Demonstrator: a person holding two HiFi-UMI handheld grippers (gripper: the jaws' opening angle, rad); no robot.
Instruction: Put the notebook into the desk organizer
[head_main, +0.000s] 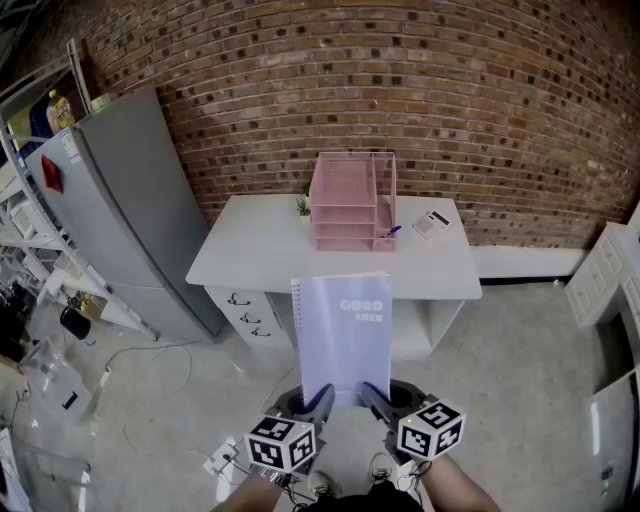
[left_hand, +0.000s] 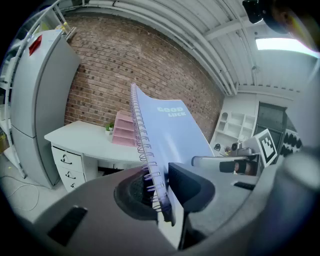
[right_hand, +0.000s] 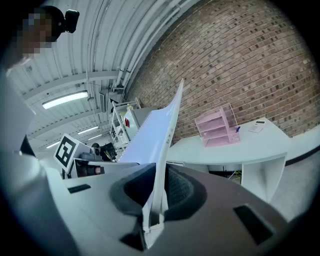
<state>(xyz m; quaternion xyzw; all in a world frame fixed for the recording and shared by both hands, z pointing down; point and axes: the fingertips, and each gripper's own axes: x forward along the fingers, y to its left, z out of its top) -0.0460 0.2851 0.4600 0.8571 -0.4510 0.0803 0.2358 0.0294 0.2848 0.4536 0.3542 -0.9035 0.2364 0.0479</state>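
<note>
A pale blue spiral notebook (head_main: 343, 336) with white print on its cover is held out flat in front of me, short of the white desk (head_main: 260, 255). My left gripper (head_main: 318, 402) is shut on its near corner at the spiral binding (left_hand: 150, 165). My right gripper (head_main: 372, 398) is shut on the other near corner, the notebook (right_hand: 159, 150) edge-on between its pads. The pink desk organizer (head_main: 350, 202), with stacked trays, stands at the back middle of the desk against the brick wall; the organizer (left_hand: 124, 129) shows far off in the left gripper view and the organizer (right_hand: 218, 128) in the right.
A grey refrigerator (head_main: 120, 210) stands left of the desk, with shelving (head_main: 30, 240) further left. A calculator (head_main: 431, 223) and a small plant (head_main: 302, 206) lie on the desk. Drawers (head_main: 245, 310) sit under its left side. A white cabinet (head_main: 605, 270) is at the right; cables (head_main: 140, 380) trail on the floor.
</note>
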